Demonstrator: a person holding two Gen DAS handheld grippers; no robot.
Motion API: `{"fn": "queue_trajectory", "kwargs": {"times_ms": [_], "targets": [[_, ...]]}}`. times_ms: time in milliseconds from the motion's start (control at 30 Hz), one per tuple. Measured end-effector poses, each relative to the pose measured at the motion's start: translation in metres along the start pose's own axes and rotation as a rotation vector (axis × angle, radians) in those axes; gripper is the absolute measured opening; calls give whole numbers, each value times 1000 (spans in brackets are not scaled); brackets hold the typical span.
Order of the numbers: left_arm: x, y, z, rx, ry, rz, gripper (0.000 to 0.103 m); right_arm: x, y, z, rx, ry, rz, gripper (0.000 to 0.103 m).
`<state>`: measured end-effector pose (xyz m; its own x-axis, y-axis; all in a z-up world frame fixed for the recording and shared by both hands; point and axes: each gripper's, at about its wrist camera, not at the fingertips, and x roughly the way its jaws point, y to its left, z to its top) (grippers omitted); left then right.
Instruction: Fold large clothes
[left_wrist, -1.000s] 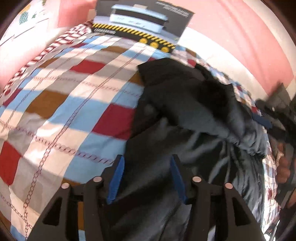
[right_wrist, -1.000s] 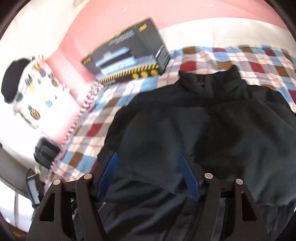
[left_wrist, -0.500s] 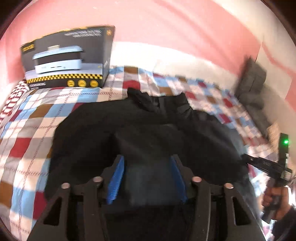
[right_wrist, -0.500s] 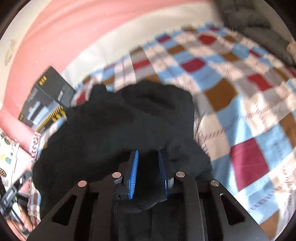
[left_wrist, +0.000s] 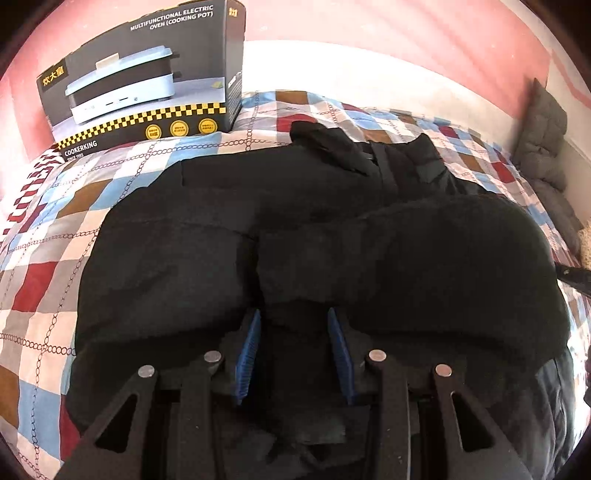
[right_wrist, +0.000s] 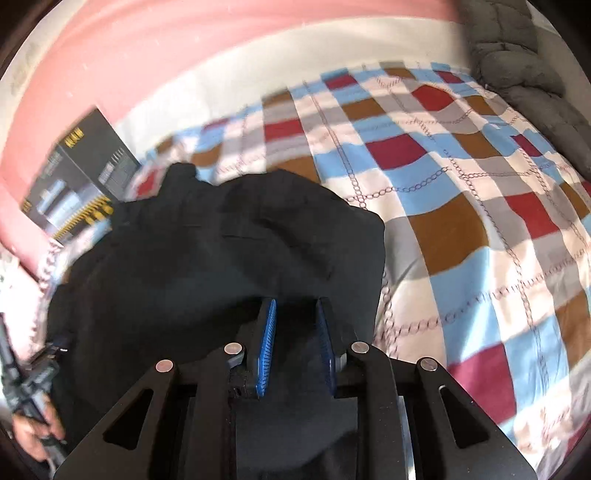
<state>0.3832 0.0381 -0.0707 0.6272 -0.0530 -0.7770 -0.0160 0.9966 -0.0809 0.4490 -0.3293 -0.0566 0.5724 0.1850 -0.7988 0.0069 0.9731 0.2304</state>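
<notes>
A large black padded jacket (left_wrist: 314, 236) lies on the checked bedspread (left_wrist: 44, 236), collar toward the far wall, with its near part bunched up. My left gripper (left_wrist: 293, 321) has closed partway on a thick fold of the jacket's near edge between its blue pads. In the right wrist view the jacket (right_wrist: 221, 251) fills the left and middle. My right gripper (right_wrist: 295, 306) is shut on a fold of its right side, blue pads close together with black cloth between them.
A black cooking-pot box (left_wrist: 147, 74) stands at the bed's far left by the pink wall; it also shows in the right wrist view (right_wrist: 77, 177). Grey cushions (right_wrist: 524, 74) lie at the far right. The bedspread (right_wrist: 480, 221) stretches right of the jacket.
Both grippers closed on jacket folds, the right within the first half second. The views swung toward the far wall, and the jacket's near part now lies bunched up.
</notes>
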Motion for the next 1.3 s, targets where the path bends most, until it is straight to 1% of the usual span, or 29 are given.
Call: {"fn": "queue_trajectory", "kwargs": {"times_ms": [67,133,200,300,367,400,467,533,600,667,767,833,933,1033,1067,1100,1133,1233,1300], "targets": [[3,-1,0,0,1,6,41,20,-1,1,-21,46,-24,23],[5,-2,2,11,10,17,42,19,-1,-2,-38,44,-39,23],[3,-2,5,16,24,24,42,6,2,-4,-31,36,-59,23],[-13,0,4,25,36,54,41,-23,6,-13,-40,6,-47,23],[-29,5,-1,23,21,54,41,-41,5,-25,-48,-15,-27,23],[-35,8,-4,26,14,61,41,-43,5,-27,-53,-14,-25,23],[-38,12,-10,42,13,89,41,-39,5,-38,-79,26,-40,23],[-31,20,-16,39,57,129,40,-22,1,-46,-88,95,-63,23],[-31,29,-19,6,88,142,37,-22,-4,-48,-45,106,-64,23],[-46,32,-21,-10,73,130,37,-39,-4,-50,-24,85,-45,23],[-70,32,-30,-3,43,117,37,-68,6,-58,-68,41,-30,23],[-85,33,-38,-19,31,98,37,-84,9,-67,-75,20,-11,24],[-104,30,-53,-40,29,77,37,-99,10,-83,-68,11,15,26],[-119,24,-65,-26,19,63,37,-109,17,-100,-84,17,21,29],[-121,21,-67,-17,19,55,37,-110,20,-104,-95,21,25,33],[-120,18,-65,-9,20,50,37,-109,24,-106,-109,23,27,39],[-118,16,-60,1,22,51,37,-107,27,-107,-121,25,26,42],[-109,8,-40,17,14,48,37,-98,38,-101,-138,22,22,43],[-98,1,-20,50,-5,56,37,-94,45,-95,-147,10,32,43]]}}
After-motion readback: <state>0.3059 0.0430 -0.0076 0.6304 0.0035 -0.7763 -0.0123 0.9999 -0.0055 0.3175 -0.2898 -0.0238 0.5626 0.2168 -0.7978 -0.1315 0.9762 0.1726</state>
